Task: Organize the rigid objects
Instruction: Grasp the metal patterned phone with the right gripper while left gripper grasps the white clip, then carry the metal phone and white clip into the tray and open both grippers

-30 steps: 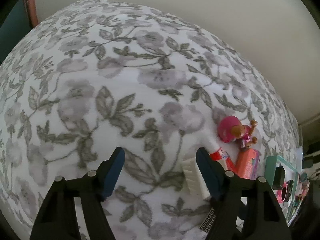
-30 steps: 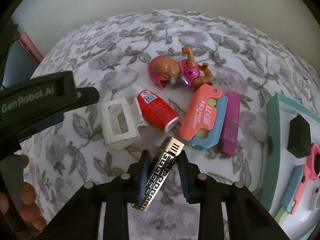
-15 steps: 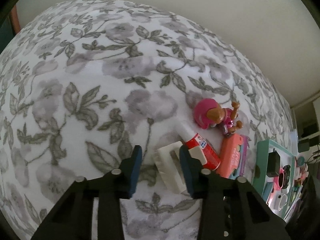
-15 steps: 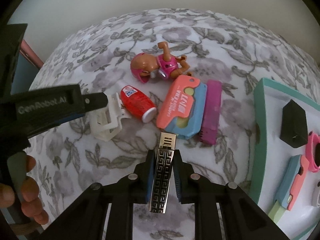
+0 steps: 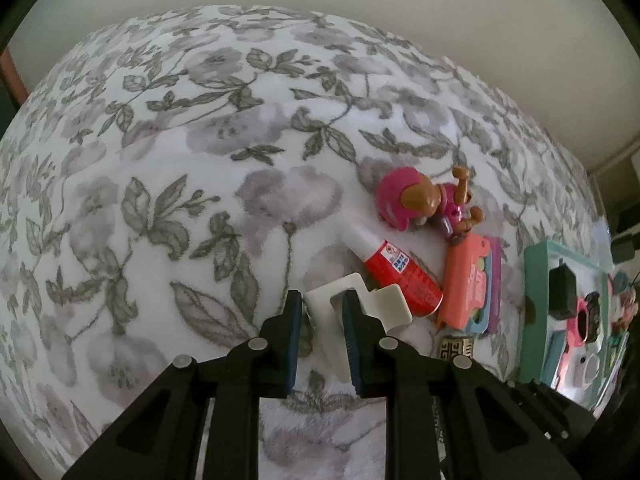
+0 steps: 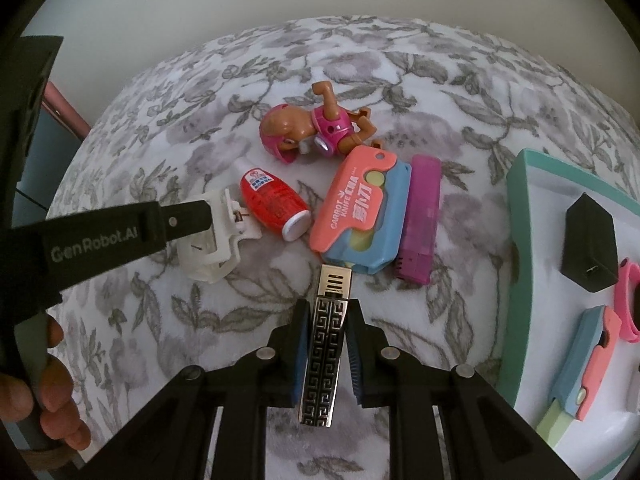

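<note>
My right claw (image 6: pixel 327 350) is clamped on the patterned metal lighter (image 6: pixel 325 354), long axis running along the fingers. My left claw (image 5: pixel 319 336) has just been closing on the white hair clip (image 5: pixel 352 312), held between its pads. The teal tray (image 6: pixel 516 264) lies right, nearer my right hand.

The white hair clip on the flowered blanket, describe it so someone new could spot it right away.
On the flowered blanket, find the toy pile left of the teal tray. The white hair clip lies at the pile's left edge, touching the red bottle. It is the only plain white piece, with the left gripper closed on it.
</note>
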